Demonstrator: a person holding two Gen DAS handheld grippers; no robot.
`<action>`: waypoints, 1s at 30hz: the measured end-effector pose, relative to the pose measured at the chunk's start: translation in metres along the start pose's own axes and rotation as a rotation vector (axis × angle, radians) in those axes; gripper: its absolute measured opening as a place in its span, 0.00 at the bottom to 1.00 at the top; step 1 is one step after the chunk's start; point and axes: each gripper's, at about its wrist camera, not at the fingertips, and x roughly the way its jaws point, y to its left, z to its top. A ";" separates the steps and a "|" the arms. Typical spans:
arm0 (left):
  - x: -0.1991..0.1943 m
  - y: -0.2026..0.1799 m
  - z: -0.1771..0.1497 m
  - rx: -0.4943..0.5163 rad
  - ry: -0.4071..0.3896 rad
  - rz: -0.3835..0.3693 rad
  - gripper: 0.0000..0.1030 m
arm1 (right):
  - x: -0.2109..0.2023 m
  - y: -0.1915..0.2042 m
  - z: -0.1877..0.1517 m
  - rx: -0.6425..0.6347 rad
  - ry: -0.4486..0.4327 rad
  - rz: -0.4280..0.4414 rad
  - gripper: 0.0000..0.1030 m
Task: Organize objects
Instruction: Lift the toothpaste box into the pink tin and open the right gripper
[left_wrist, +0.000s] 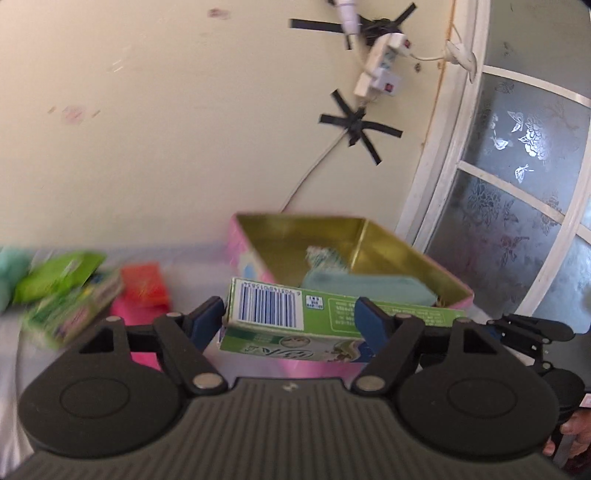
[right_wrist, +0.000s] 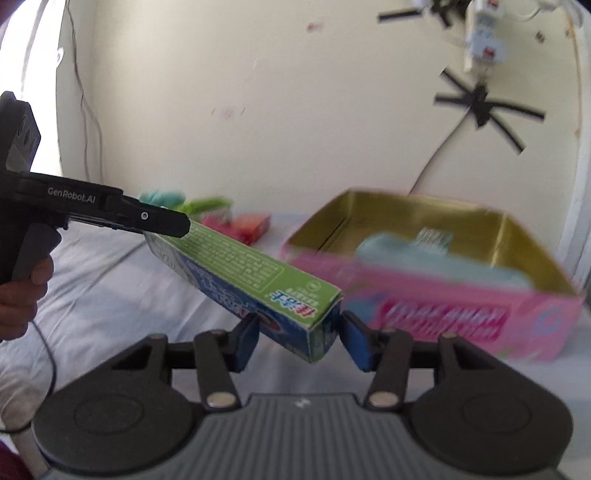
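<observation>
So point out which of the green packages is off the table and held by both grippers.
The long green toothpaste box: left gripper clamps one end, right gripper the other. The other green packs lie on the white cloth.

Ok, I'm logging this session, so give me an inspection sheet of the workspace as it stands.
Surface: white cloth, wrinkled.
Job's things: green toothpaste box held in the air; open pink tin with gold inside holds a blue cloth.
Clutter: green packets and red packet on the far left, blurred.
Grippers: left gripper shut on one end of the box; right gripper around the other end, contact unclear.
Cables: white cord taped to the wall with black tape, below a power strip.
Surroundings: cream wall; frosted window at right.
</observation>
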 end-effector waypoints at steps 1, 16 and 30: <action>0.014 -0.008 0.010 0.016 -0.005 -0.002 0.77 | -0.001 -0.012 0.008 0.004 -0.014 -0.019 0.48; 0.205 -0.044 0.055 0.008 0.212 0.105 0.77 | 0.138 -0.161 0.075 0.092 0.280 -0.143 0.53; 0.126 -0.072 0.029 0.052 0.101 0.091 0.77 | 0.098 -0.129 0.058 0.209 0.072 -0.223 0.52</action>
